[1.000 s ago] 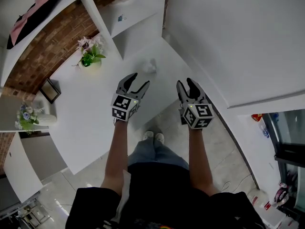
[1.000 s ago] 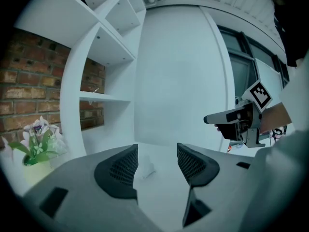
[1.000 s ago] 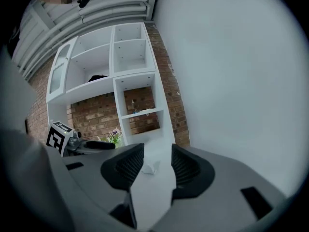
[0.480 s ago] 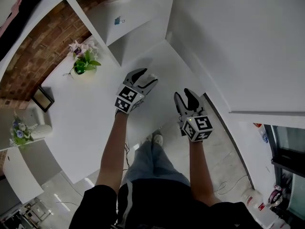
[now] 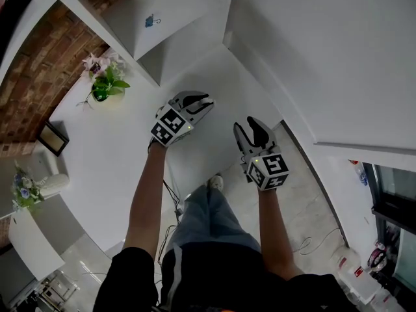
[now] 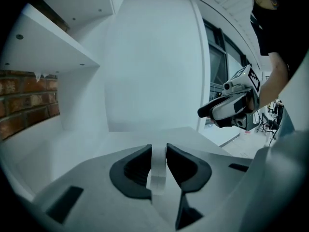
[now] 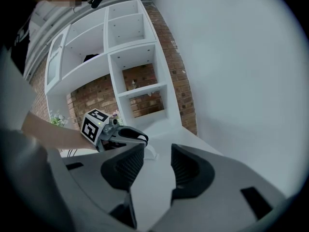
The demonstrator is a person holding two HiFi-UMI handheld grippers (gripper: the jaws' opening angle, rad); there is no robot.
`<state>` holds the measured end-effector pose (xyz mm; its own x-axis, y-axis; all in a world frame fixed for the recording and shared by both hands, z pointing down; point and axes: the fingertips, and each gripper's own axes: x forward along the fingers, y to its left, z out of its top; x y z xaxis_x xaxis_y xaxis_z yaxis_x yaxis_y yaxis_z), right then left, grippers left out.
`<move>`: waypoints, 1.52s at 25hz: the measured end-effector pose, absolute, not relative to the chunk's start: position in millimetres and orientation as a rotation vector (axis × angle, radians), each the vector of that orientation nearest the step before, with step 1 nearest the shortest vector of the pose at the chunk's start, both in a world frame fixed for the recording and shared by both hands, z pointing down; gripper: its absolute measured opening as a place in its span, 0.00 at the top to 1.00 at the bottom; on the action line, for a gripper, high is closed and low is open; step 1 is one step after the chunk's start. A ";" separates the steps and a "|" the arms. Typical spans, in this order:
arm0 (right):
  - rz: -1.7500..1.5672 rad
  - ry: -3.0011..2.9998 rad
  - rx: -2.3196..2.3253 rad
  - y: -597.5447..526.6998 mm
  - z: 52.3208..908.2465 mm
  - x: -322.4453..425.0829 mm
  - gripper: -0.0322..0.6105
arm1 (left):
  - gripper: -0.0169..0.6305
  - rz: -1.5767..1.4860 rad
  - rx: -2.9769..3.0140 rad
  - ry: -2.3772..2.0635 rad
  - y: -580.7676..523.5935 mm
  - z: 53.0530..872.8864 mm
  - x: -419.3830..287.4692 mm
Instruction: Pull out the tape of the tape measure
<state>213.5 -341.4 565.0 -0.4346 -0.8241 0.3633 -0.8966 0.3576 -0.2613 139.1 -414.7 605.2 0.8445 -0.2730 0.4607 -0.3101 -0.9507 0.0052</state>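
Left gripper: jaws closing on a small white tape measure. The case fills the narrow gap between the two dark pads and touches both. No tape can be seen drawn out of it.

The tape measure sits on the white desk, on its right-hand part, between the far corner by the plain white wall and the front edge. In the right gripper view the white case shows directly under the left gripper's jaws, resting on the desk top.

Right gripper: jaws apart, nothing between the pads. In the head view it hangs just beside the left gripper, at the desk's front edge, touching nothing.

A green potted plant with pink flowers stands at the desk's far edge against the brick wall, well apart from both grippers.
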 end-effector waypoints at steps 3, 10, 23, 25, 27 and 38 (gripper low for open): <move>0.641 -2.437 1.533 -337.2 570.8 210.0 0.70 | 0.83 0.722 2.961 -0.422 -407.3 603.9 140.1; 0.529 -2.427 1.292 -324.5 574.3 185.5 0.70 | 0.84 0.752 2.987 -0.326 -372.9 596.8 136.2; -0.027 -2.175 0.356 -274.2 566.6 129.9 0.67 | 0.84 0.730 3.111 -0.191 -278.6 529.9 118.4; -0.106 -2.113 0.260 -264.0 571.5 126.0 0.66 | 0.84 0.726 3.124 -0.176 -266.2 522.5 117.5; -0.167 -2.065 0.191 -255.9 576.3 123.0 0.66 | 0.84 0.717 3.135 -0.164 -255.7 516.5 118.1; -0.213 -1.991 0.051 -230.3 585.3 108.1 0.74 | 0.84 0.687 3.154 -0.149 -220.3 503.2 116.2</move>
<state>108.1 -230.3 585.3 -0.4180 -0.1325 0.8988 0.0605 0.9830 0.1731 116.2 -220.3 503.2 0.9054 -0.1089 0.4103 -0.0707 -0.9917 -0.1071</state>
